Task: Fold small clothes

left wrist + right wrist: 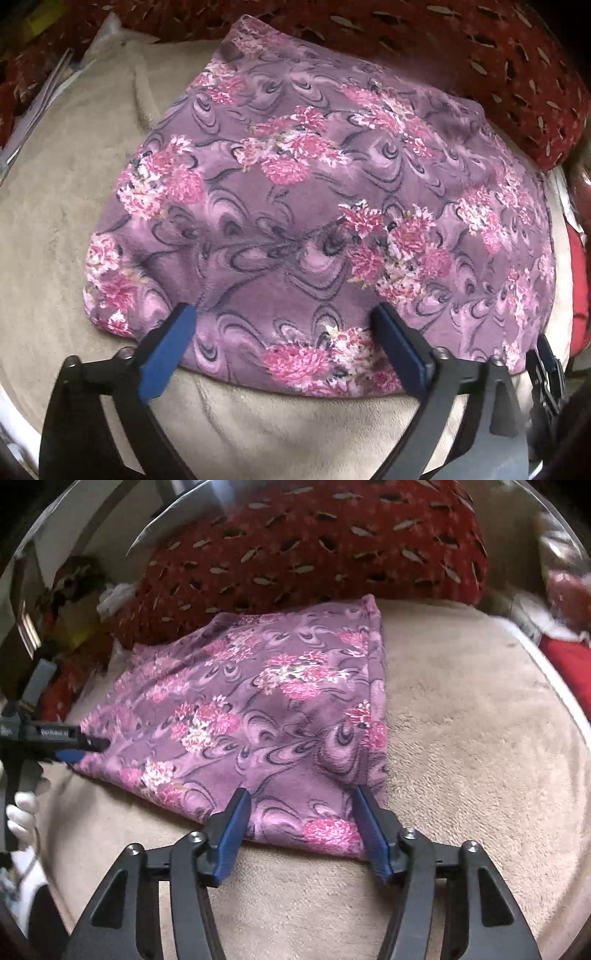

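Observation:
A purple cloth with pink flowers (314,192) lies folded flat on a beige plush cover (277,424). My left gripper (282,308) hovers wide open over the cloth's near edge, its blue pads (166,350) astride that edge with nothing pinched. In the right wrist view the same cloth (258,709) stretches away, and my right gripper (301,790) stands open over its near right corner, the fabric lying loose between the fingers. The left gripper (85,747) shows at the cloth's left edge, and the right gripper (546,354) peeks in at the cloth's right corner.
A red pillow with a leaf pattern (314,546) lies against the cloth's far edge. Beige cover (480,738) extends to the right of the cloth. Red fabric (569,672) sits past the right rim, clutter (66,627) at the far left. A white-gloved hand (22,808) holds the left gripper.

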### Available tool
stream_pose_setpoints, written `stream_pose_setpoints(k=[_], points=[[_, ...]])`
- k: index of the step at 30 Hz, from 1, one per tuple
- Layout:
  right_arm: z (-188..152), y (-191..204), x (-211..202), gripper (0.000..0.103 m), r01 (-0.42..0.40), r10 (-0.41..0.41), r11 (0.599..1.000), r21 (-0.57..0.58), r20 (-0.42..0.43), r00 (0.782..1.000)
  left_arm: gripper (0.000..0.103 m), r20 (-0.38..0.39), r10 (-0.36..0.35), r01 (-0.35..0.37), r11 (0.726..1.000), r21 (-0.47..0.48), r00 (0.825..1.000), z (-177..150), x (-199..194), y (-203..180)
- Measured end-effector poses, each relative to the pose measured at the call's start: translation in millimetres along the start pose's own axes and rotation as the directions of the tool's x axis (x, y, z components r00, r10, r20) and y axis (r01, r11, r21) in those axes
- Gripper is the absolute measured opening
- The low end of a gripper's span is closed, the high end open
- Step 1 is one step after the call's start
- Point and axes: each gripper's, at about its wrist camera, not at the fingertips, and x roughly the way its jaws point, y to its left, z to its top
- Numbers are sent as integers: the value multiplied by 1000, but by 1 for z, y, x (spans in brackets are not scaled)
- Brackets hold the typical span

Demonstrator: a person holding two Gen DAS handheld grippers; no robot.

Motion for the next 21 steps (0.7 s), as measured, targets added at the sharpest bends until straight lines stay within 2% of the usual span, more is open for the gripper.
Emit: stream_pose_setpoints(k=[7, 15, 18, 19, 20, 21], points=[[0, 16, 1, 80, 23, -24, 996, -86, -16, 1000, 103, 19, 2, -2, 1000, -3, 1000, -14, 2, -5], [-1, 28, 8, 88, 65, -71, 986, -151, -37, 997, 103, 31, -25, 25, 1000, 10, 999, -19, -1, 13], [-1, 31, 10, 97, 52, -62, 985, -166, -55, 997, 103, 33, -32, 31, 999, 11, 999, -21, -2, 16], [-1, 32, 12, 103, 37, -50, 984, -174, -71, 996, 103, 33, -34, 34, 999, 13, 999, -20, -2, 17], [0, 33, 14, 103, 14, -32, 982, -187, -94, 995, 103, 33, -38, 37, 999, 14, 999, -20, -3, 18], [0, 36, 16, 103, 25, -48, 979, -203, -106, 993, 103, 32, -40, 39, 999, 15, 999, -21, -3, 19]])
